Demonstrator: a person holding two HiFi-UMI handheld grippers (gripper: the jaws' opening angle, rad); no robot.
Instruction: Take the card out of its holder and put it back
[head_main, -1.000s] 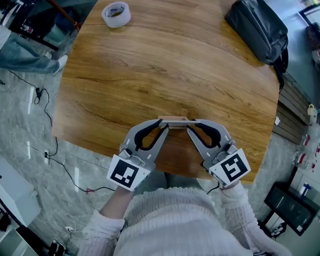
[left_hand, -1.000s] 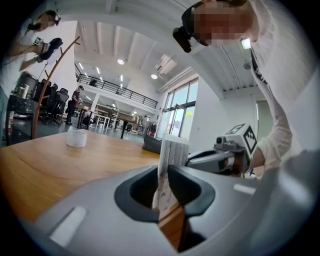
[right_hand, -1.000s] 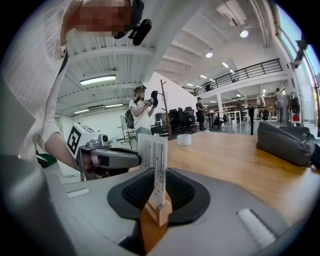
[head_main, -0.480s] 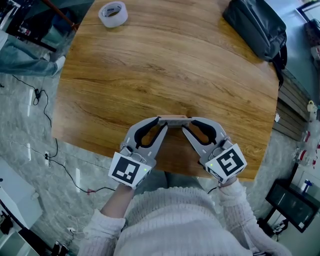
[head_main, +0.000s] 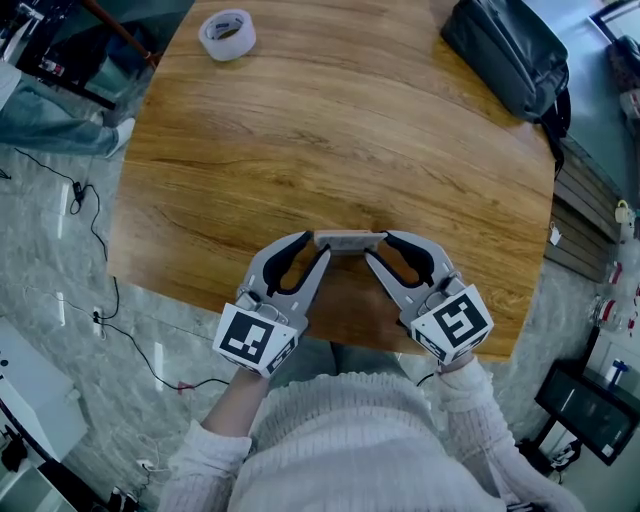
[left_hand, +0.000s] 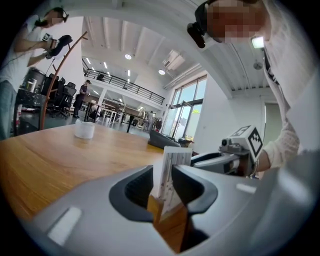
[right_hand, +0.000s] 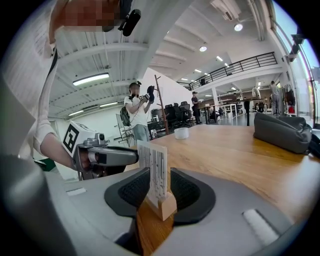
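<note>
Card (right_hand: 153, 167) and wooden holder (right_hand: 165, 207) stand together on the table (head_main: 300, 130), close to the edge nearest us, the card upright in the holder's slot with printed lines running down its face. We hold the left gripper (head_main: 318, 247) at one end of the pair and the right gripper (head_main: 378, 248) at the other, both tools slanting inward so that their tips come near each other at the holder. Both sets of jaws have just been opening, and each still has the card and an end of the holder between its pads. In the right gripper view we see a clear gap on either side of the card — nothing presses on it. In the left gripper view the pads lie closer alongside, yet they stand apart and do not squeeze it. The holder's base rests flat on the wood. Well away, at the far side of the table, sit a roll of tape (head_main: 227, 33) on the left and a dark bag (head_main: 510, 60) on the right.
</note>
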